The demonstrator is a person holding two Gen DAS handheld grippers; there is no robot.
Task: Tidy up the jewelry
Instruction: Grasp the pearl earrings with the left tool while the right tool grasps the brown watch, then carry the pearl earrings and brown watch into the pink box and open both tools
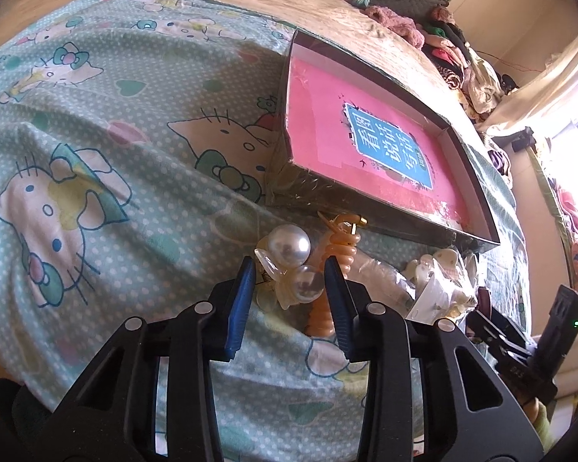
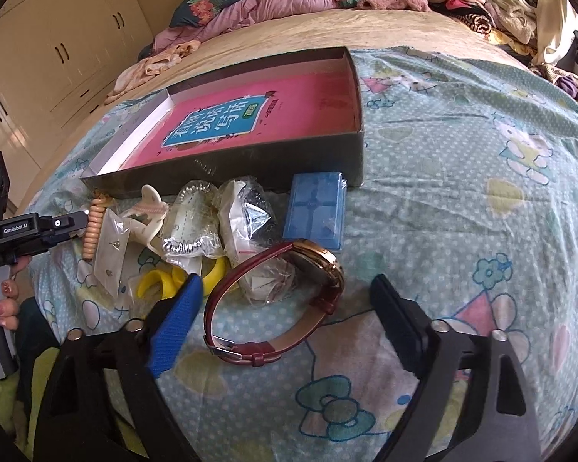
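The left hand-held gripper [image 1: 291, 275] pinches the pearl hair clip [image 1: 293, 265]; the right hand-held gripper [image 2: 285, 300], jaws wide, straddles the watch [image 2: 277, 300], its strap lying crosswise between them.

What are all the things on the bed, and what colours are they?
Box: one, dark, pink book inside, on bedsheet.
Watch: one, red strap, gold case, in front of right gripper.
Pearl hair clip: one, clear, between left gripper's pads.
Coil hair tie: one, orange, beside clip.
Blue case: one, by box.
Plastic packets: several, clear.
Yellow rings: two.
Left gripper: shut on clip.
Right gripper: open.
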